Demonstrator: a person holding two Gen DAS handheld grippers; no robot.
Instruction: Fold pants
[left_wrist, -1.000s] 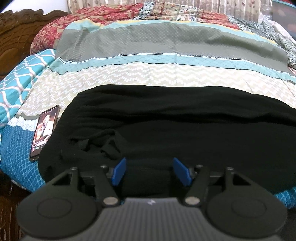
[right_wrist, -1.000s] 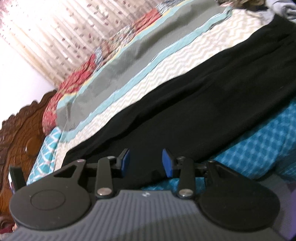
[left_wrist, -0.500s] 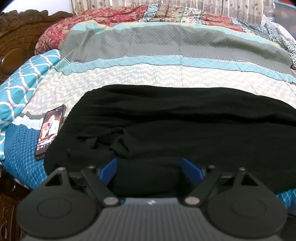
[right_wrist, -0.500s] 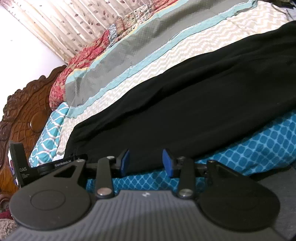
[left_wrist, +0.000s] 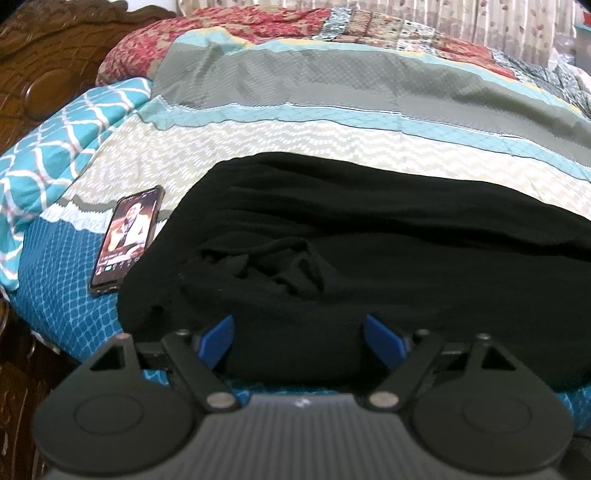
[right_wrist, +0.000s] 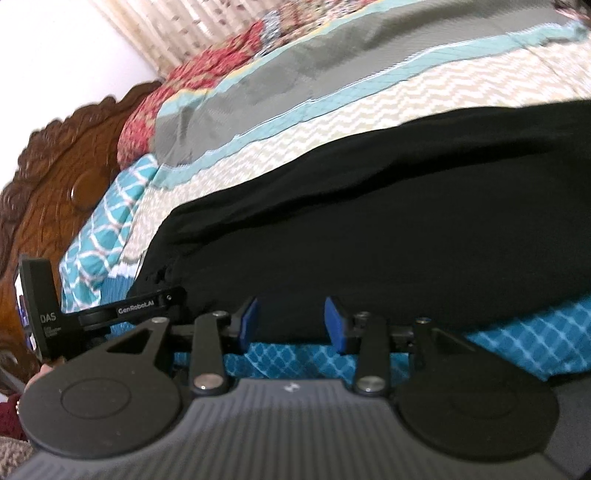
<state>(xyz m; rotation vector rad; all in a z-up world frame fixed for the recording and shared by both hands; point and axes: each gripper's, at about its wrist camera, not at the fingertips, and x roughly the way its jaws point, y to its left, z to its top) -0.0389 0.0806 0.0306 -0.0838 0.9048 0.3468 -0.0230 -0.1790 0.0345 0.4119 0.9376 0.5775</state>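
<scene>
The black fabric pants lie spread across the bed's striped patterned quilt, directly ahead of both tools. The left tool has its blue pads wide apart around the pants' near edge. The right tool is parted too, at that edge. A lit smartphone lies forward-left of the left tool.

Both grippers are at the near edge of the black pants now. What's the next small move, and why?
Probably ease both forward and close on the near hem. The left gripper is wide open with the black pants bulging between its fingers; the right gripper is open right at the cloth edge over the blue bedsheet. Neither holds fabric yet. Keep clear of the phone beside the pants.
</scene>
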